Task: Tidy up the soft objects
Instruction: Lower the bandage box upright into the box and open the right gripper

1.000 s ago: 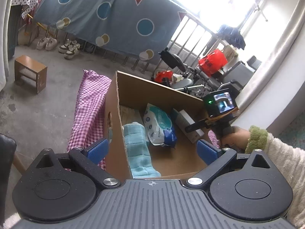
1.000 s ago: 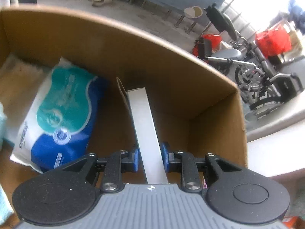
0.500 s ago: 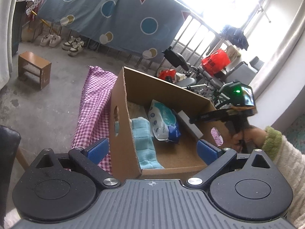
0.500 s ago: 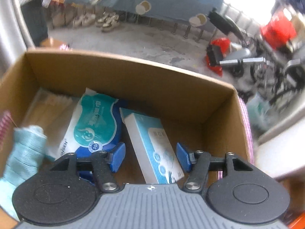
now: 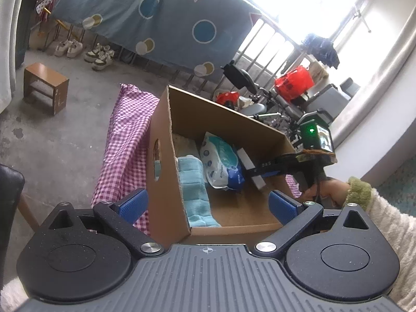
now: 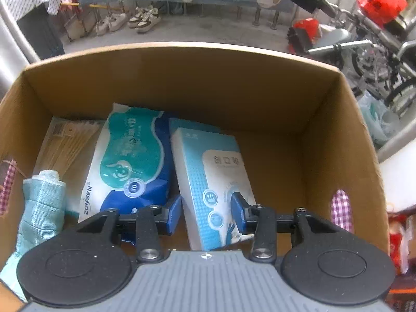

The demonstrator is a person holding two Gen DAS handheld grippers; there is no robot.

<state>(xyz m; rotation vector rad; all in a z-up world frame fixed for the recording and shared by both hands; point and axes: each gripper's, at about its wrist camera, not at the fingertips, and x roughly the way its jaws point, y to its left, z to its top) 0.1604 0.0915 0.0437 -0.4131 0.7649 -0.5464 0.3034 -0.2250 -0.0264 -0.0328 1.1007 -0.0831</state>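
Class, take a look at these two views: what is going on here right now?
A person with a handheld gripper in each hand is packing soft goods into a brown cardboard box. The right gripper hangs open over a white-and-blue tissue box lying inside, beside a blue-and-white wet-wipes pack and a folded light-blue towel. The left gripper is open and empty outside the box.

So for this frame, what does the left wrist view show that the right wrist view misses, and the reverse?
Only the left wrist view shows the right gripper from outside, the box's outer wall, the checked cloth beside it and a wooden stool. Only the right wrist view shows the tissue box face, lying flat between open fingers. Both show the cardboard box, wipes pack and teal towel.
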